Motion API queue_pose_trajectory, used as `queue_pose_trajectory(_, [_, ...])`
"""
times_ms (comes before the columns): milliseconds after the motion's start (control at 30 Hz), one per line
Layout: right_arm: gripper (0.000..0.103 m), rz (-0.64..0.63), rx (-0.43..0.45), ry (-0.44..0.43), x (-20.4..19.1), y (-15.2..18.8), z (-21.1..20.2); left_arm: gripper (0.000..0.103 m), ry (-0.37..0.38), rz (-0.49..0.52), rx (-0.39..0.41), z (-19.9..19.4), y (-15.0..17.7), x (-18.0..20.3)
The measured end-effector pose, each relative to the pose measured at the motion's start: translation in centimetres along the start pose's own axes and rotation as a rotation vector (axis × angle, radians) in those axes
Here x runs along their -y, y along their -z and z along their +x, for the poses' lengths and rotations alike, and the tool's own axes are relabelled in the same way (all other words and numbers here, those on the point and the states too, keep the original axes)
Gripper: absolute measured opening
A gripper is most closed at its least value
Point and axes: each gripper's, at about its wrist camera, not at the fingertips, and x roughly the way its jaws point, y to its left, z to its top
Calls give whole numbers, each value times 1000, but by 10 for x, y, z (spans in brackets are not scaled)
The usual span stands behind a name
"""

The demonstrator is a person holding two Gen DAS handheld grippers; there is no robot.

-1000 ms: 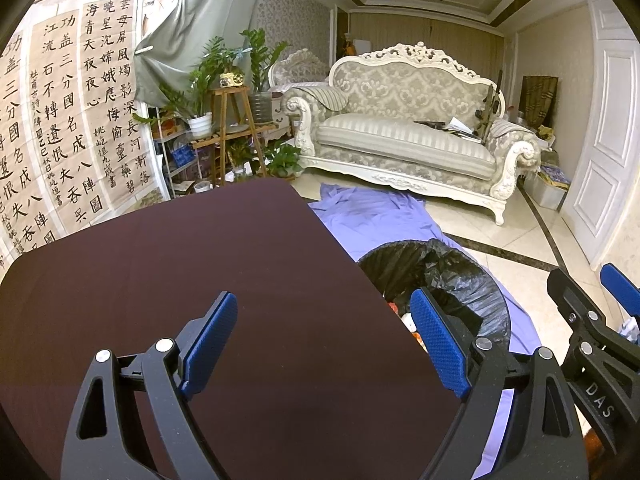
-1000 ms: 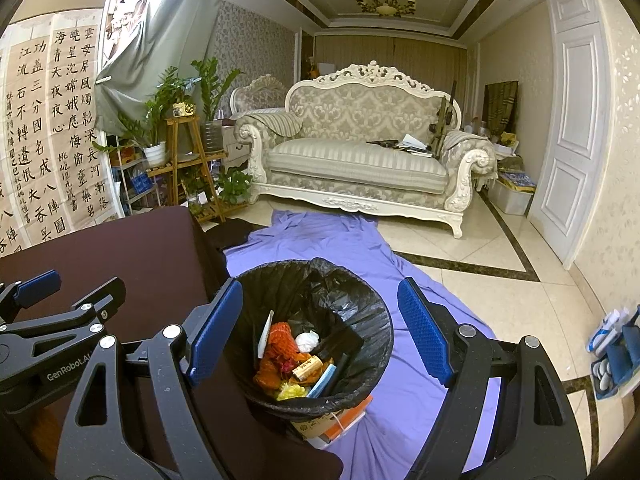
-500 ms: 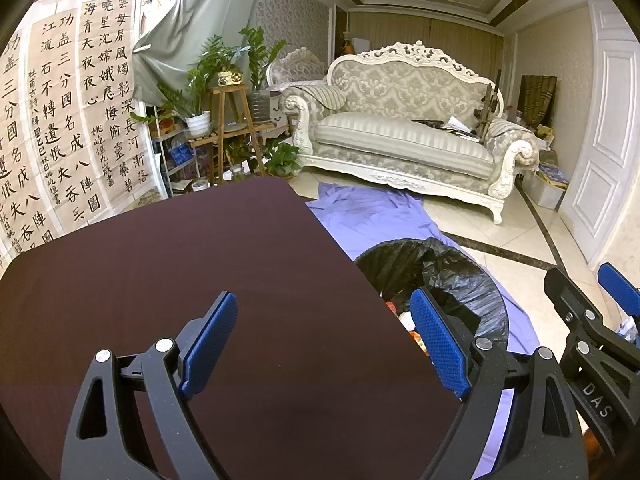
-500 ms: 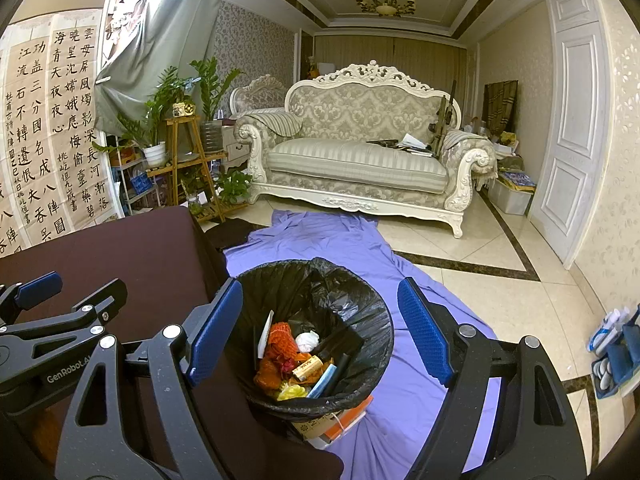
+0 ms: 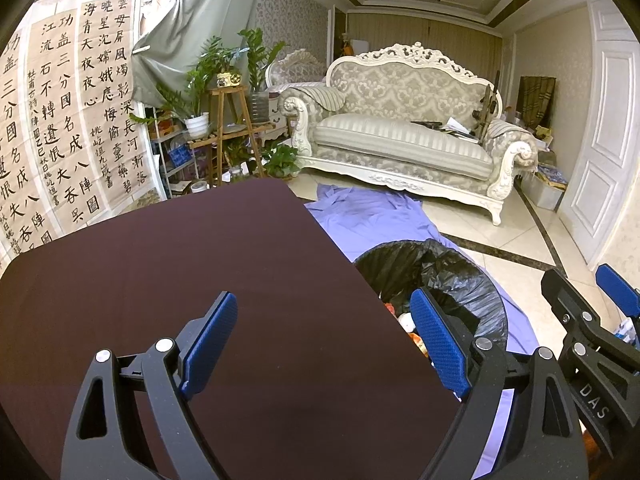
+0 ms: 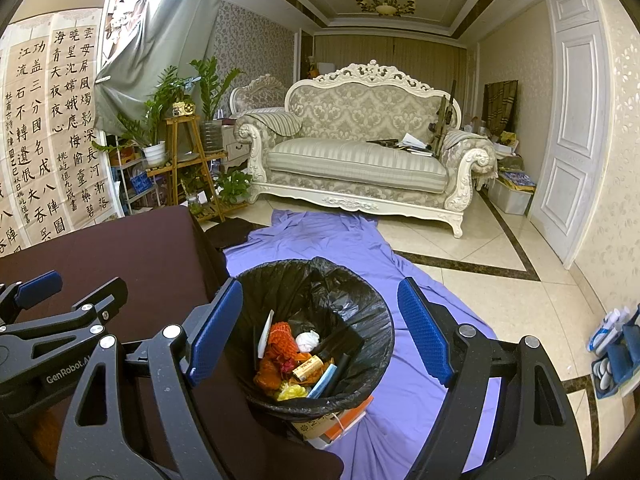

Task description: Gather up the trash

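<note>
Both claws are spread wide and hold nothing, the left claw (image 5: pixel 324 340) above the dark counter (image 5: pixel 168 280) and the right claw (image 6: pixel 320 328) above the black-lined trash bin (image 6: pixel 360 300), which stands on a purple sheet (image 6: pixel 320 236) beside the counter and contains trash (image 6: pixel 288 360).

1. your left gripper (image 5: pixel 324 344) is spread wide, its blue pads (image 5: pixel 208 338) well apart with nothing between them.
2. your right gripper (image 6: pixel 320 334) is spread just as wide, blue pads (image 6: pixel 424 334) apart and gripping nothing.
3. both point forward and slightly down, held roughly level with each other.
4. they sit side by side: the right one shows at the right edge of the left wrist view (image 5: pixel 592 344), the left one at the left edge of the right wrist view (image 6: pixel 60 320).
5. the two grippers do not touch each other.
</note>
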Motion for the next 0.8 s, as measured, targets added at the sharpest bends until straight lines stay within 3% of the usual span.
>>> queue_pose_trajectory(800, [78,0,-1,0,-1,0,0,85,5,-2,10,4,-8,11])
